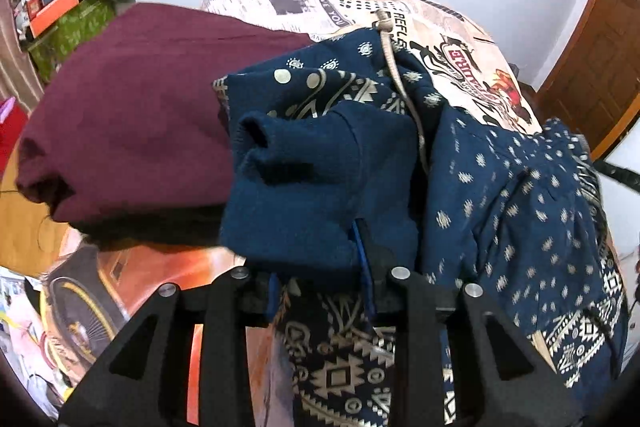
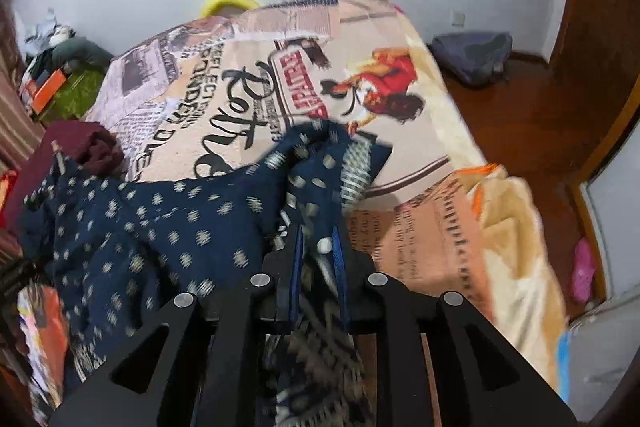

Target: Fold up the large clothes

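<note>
A navy garment with a cream print (image 1: pixel 520 195) hangs between my two grippers above the bed. My left gripper (image 1: pixel 320 267) is shut on a plain navy part of it, which bunches over the fingers. A beige drawstring (image 1: pixel 400 75) runs down the cloth. In the right wrist view the same garment (image 2: pixel 160 219) stretches to the left, and my right gripper (image 2: pixel 318 247) is shut on its patterned edge. The fingertips of both grippers are partly covered by cloth.
The bed has a printed blanket (image 2: pixel 280 67). A maroon garment (image 1: pixel 132 115) lies folded on the bed to the left; it also shows in the right wrist view (image 2: pixel 84 143). An orange box (image 1: pixel 52 11) sits on a cluttered shelf. A wooden door (image 1: pixel 592 59) stands at right.
</note>
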A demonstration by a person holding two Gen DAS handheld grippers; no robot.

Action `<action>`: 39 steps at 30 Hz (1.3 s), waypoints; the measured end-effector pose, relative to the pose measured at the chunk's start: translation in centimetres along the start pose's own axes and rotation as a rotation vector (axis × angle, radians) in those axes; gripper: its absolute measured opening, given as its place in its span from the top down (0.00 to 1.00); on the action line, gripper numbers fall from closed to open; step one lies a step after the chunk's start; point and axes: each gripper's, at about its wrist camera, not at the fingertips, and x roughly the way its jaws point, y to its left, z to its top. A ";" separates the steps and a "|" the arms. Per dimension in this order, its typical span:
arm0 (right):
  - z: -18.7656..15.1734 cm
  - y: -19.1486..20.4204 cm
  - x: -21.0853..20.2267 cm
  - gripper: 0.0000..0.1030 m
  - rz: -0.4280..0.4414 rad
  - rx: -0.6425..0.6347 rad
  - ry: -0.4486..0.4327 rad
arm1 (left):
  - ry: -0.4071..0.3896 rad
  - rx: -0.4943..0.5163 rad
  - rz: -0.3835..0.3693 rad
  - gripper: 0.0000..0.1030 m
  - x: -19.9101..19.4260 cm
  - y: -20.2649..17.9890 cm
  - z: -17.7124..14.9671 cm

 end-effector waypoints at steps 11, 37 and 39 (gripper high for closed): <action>-4.4 3.1 -13.4 0.39 0.005 -0.210 -0.190 | -0.053 0.043 0.038 0.62 -8.3 -0.9 -2.5; -19.9 0.7 -10.4 0.25 0.111 -0.009 0.106 | 0.323 -0.205 -0.275 0.31 -5.1 2.4 -20.7; -20.5 1.3 -10.7 0.23 0.102 -0.050 0.074 | 0.316 -0.198 -0.317 0.31 -5.0 1.6 -21.0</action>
